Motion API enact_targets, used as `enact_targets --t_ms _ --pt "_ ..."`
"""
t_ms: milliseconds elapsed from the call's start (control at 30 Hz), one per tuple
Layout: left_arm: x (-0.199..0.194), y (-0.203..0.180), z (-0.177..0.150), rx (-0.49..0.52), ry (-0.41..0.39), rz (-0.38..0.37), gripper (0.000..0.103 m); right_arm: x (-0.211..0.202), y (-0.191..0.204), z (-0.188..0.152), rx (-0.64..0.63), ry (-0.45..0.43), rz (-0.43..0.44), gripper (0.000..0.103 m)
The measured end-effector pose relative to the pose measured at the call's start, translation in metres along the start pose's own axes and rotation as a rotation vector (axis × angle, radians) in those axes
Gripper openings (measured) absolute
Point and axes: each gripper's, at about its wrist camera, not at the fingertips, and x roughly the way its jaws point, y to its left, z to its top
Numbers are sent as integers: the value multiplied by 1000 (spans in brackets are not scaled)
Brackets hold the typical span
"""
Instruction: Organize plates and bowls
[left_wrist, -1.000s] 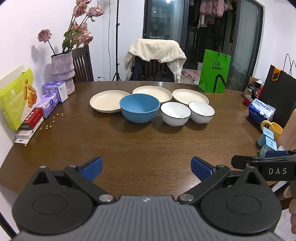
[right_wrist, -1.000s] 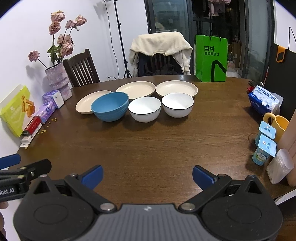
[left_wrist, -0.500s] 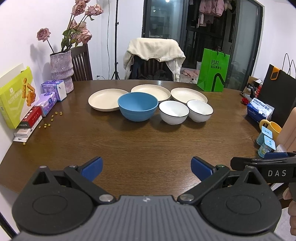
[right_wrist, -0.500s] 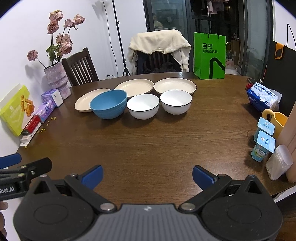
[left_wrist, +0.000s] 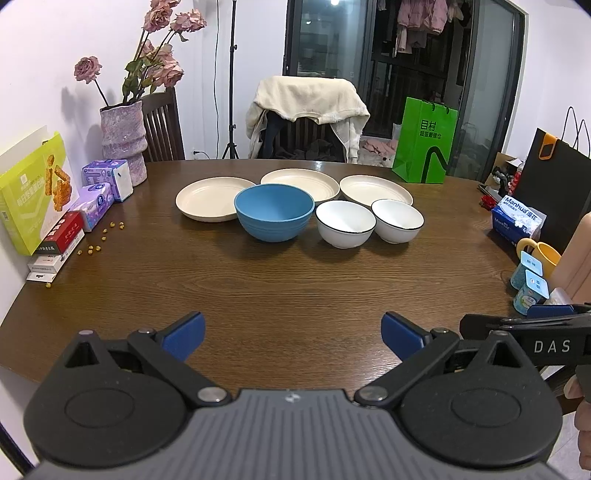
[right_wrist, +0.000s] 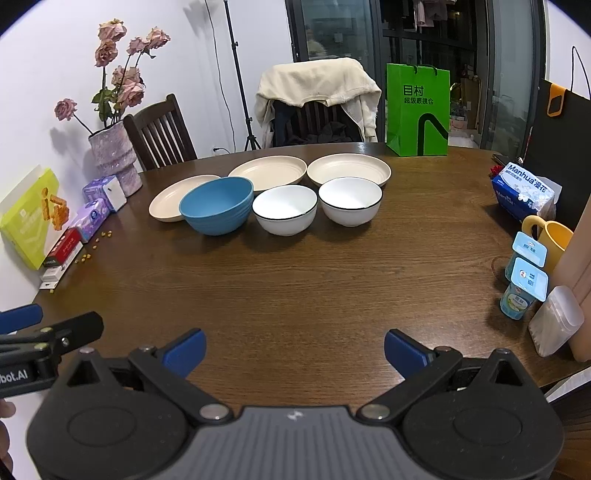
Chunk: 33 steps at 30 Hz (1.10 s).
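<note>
Your cameras are rising and tilting slightly since a second ago; nothing is grasped yet. Left gripper and right gripper are hanging spread wide, empty, well short of the blue bowl, white bowls and plates mid-table — you are probably reaching next to begin stacking.

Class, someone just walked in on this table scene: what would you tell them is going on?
A person holds two open grippers, the left gripper and right gripper, over the near edge of a wooden table, touching nothing. Farther back stand three cream plates and, in front of them, a blue bowl and two white bowls. No stacking has begun.
</note>
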Motion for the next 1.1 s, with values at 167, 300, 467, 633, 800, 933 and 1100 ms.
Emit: enact_targets --t_ms 167,300,467,633,800,933,1100 --pt "0 -1 -1 0 -2 -2 103 -1 -3 -5 0 -3 -3 103" --pt "0 -1 -1 0 -2 -1 103 -2 -3 -6 1 -1 -5 103" --pt "0 -1 -1 0 -2 -1 103 -3 -5 -7 0 -2 -6 103" --pt "0 -1 -1 0 -3 -1 103 -3 -6 -8 0 -3 -7 103" --pt "0 -1 -1 -1 -2 -1 103 -4 -7 -7 0 -2 -7 103" --pt "0 -1 -2 -2 -2 0 103 -5 -10 -8 -2 -1 -5 103" --pt "0 -3 -1 -5 2 4 103 -1 -4 0 -3 6 -2 103"
